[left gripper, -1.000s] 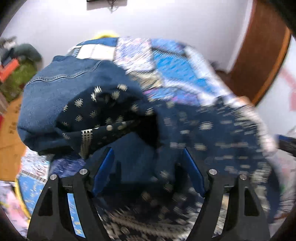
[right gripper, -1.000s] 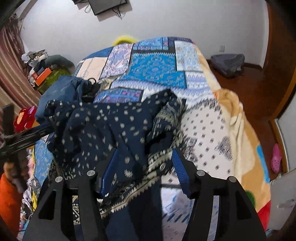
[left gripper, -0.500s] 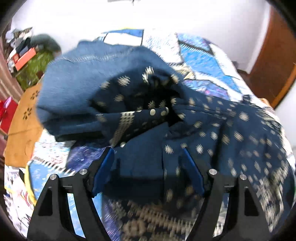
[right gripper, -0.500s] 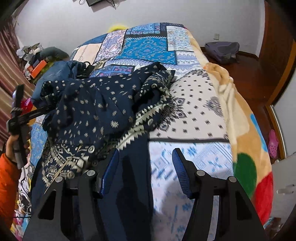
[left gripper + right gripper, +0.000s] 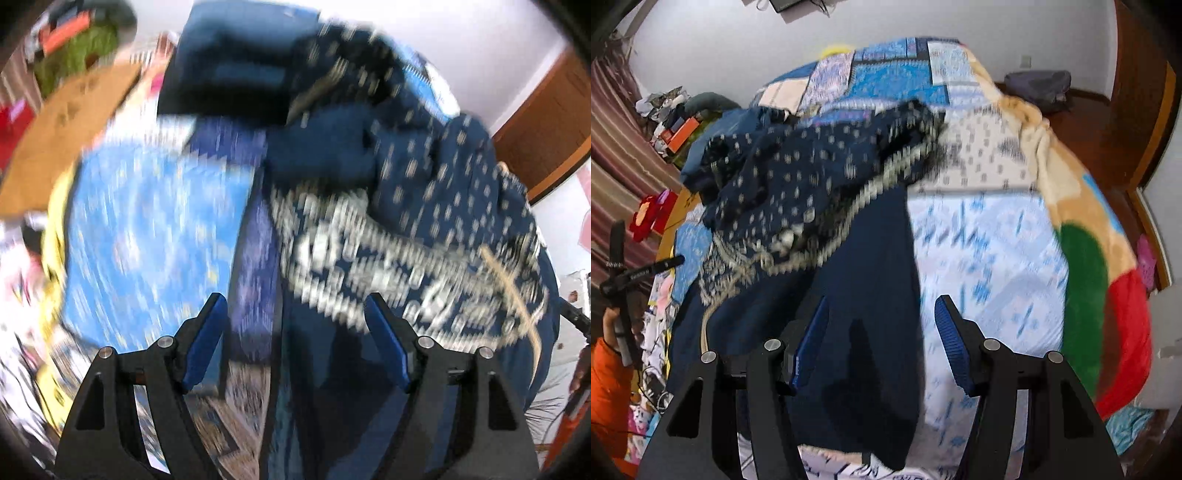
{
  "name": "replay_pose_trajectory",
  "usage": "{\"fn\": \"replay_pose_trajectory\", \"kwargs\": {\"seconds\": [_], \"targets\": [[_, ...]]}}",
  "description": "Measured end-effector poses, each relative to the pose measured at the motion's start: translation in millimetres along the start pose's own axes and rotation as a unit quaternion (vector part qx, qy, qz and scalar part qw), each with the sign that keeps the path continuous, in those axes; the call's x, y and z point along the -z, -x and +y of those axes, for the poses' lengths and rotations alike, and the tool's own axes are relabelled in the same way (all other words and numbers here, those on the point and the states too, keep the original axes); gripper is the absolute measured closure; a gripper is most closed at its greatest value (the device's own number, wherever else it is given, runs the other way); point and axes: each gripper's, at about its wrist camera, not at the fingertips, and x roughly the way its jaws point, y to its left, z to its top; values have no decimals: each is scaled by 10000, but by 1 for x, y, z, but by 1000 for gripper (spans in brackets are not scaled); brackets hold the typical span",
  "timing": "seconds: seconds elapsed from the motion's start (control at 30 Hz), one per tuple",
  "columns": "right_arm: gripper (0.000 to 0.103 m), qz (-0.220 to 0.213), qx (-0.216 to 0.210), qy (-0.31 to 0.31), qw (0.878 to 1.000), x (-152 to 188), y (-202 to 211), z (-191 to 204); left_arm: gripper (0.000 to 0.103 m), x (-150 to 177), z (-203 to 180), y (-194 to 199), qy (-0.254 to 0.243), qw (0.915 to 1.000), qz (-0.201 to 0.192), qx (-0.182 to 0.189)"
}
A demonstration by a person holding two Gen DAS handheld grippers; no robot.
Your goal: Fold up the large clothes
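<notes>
- Left gripper (image 5: 295,332): its blue pads (image 5: 205,339) stand wide apart with nothing pinched between them; the navy patterned garment (image 5: 424,206) lies between and ahead of them, though blur hides whether it touches either pad.
- Right gripper (image 5: 881,339): fingers likewise spread, the garment's plain navy panel (image 5: 871,295) running between them over the patchwork bedspread (image 5: 990,258).
- Farther ahead of the right fingers, the garment bunches in a crumpled heap beside the jeans (image 5: 724,129).

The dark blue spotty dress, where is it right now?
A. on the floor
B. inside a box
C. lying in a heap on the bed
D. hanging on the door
C, the spotty dress lies bunched up on the patchwork bedspread, ahead of the open right gripper.
</notes>
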Motion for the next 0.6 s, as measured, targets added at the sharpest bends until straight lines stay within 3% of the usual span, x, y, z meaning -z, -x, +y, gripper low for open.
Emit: {"fn": "replay_pose_trajectory", "kwargs": {"seconds": [0.13, 0.27, 0.3, 0.37, 0.4, 0.43, 0.57, 0.6], "targets": [[47, 85, -36, -169, 9998, 16, -10, 1, 27, 31, 6, -18, 318, 9979, 450, 338], [46, 67, -444, -276, 9986, 23, -12, 8, 27, 47, -2, -14, 401, 9950, 462, 786], [48, 37, -475, -263, 9985, 23, -12, 10, 27, 50, -8, -12, 370, 9934, 462, 978], [65, 1, -531, -209, 9984, 22, -14, 15, 28, 55, -18, -8, 326, 9899, 472, 1293], [83, 3, -561, -195, 9982, 20, -16, 18, 33, 57, -24, -5, 288, 9882, 464, 1433], [93, 17, -607, -199, 9980, 17, -18, 19, 40, 58, -32, 0, 166, 9892, 329, 1419], [94, -177, -851, -173, 9961, 12, -11, 29, 92, 52, -60, 18, -449, 9931, -77, 1083], [94, -290, -868, -111, 9957, 8, -6, 33, 93, 49, -63, 23, -487, 9925, -175, 1108]]}}
